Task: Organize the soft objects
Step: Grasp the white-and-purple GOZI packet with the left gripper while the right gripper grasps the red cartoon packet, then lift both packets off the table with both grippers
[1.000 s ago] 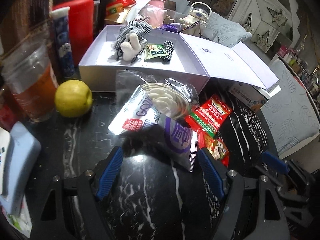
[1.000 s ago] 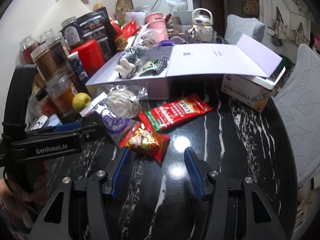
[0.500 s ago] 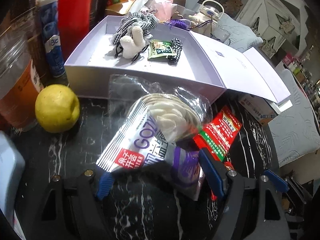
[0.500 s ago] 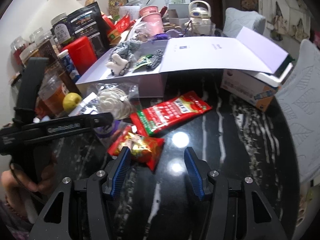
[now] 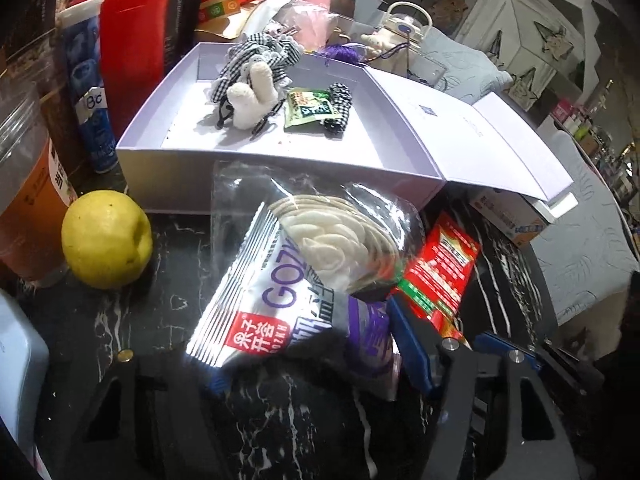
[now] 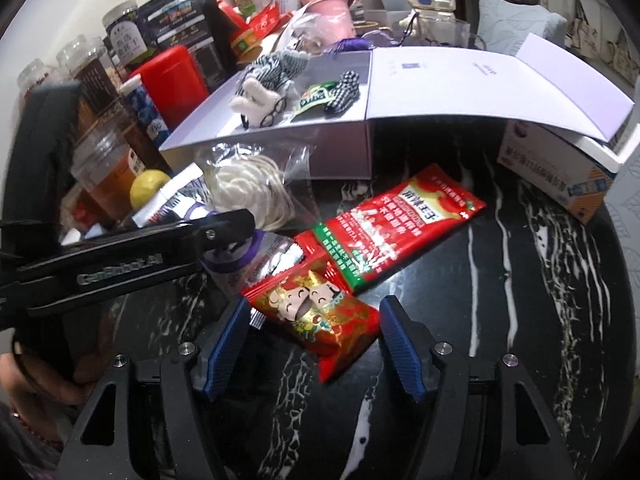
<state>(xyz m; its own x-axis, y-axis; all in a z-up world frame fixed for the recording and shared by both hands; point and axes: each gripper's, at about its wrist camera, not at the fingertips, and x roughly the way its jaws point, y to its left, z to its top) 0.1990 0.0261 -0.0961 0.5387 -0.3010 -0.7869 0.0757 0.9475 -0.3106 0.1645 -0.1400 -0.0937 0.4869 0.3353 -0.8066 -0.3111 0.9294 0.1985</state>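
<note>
1. Black marble-patterned desk [image 6: 520, 320], near edge: the right gripper [image 6: 315, 312] points down at a red-and-gold snack packet [image 6: 320, 320]. Its jaws have just been opening and stand wide. The packet lies flat between the blue pads, with a small gap on each side.
2. Toward the desk's left side, the left gripper [image 5: 308, 344] has a silver-and-purple snack packet [image 5: 280, 320] between its jaws. They have just been closing and now pinch the crumpled packet. The packet hides most of one pad, and the other presses its purple end.
3. In the right wrist view, a hand [image 6: 40, 380] grips the left tool's handle at the lower left.
4. Just past the red-and-gold packet lies a long red packet [image 6: 400, 232]. It sits at a slant near the middle of the desk, with its near end overlapping the smaller one.
5. Behind the silver packet and touching it is a clear bag of white coiled stuff [image 5: 340, 240]. The bag leans against the front wall of a pale lilac box [image 5: 280, 176].
6. Left of that bag a yellow fruit [image 5: 106, 240] rests on the desk beside a plastic cup of orange drink [image 5: 28, 208].
7. The box stands open, with its lid [image 5: 460, 132] folded out flat to the right. Inside lie a white plush toy in checked cloth [image 5: 256, 92], a green sachet [image 5: 308, 110] and a small checked piece [image 5: 338, 110].
8. Along the far edge stand a red container [image 5: 132, 40], jars and other clutter.
</note>
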